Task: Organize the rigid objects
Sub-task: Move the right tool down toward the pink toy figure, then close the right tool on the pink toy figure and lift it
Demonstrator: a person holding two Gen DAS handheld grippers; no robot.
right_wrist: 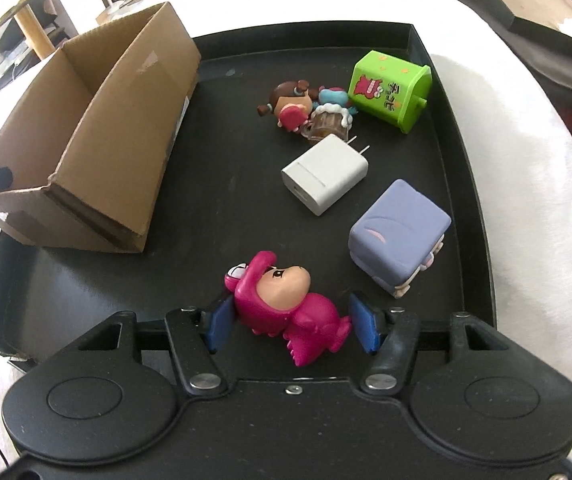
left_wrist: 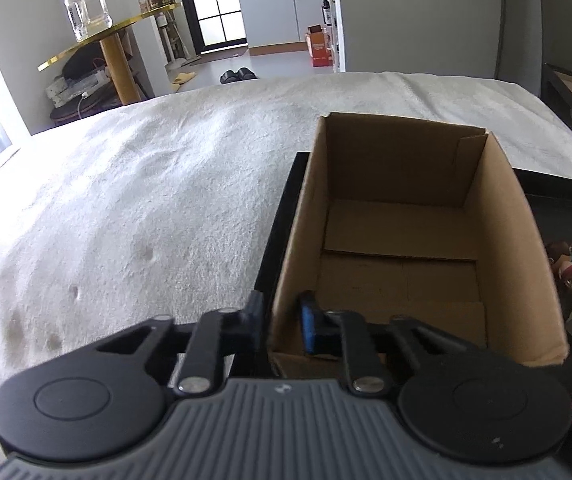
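An open, empty cardboard box (left_wrist: 402, 240) stands on the left side of a black tray (right_wrist: 213, 184); it also shows in the right wrist view (right_wrist: 97, 148). My left gripper (left_wrist: 281, 320) is shut on the box's near wall, one finger inside and one outside. My right gripper (right_wrist: 290, 320) is open with its blue pads either side of a pink dinosaur-suit figure (right_wrist: 281, 304) lying on the tray; the left pad touches it. On the tray lie a white charger (right_wrist: 324, 174), a purple cube toy (right_wrist: 400, 232), a green toy bin (right_wrist: 390, 88) and small dolls (right_wrist: 306, 110).
The tray sits on a white fluffy bed cover (left_wrist: 145, 208). A gold side table (left_wrist: 113, 52) with a glass jar (left_wrist: 85, 4) stands beyond the bed at the left. The tray's raised rim (right_wrist: 470, 176) runs close to the toys on the right.
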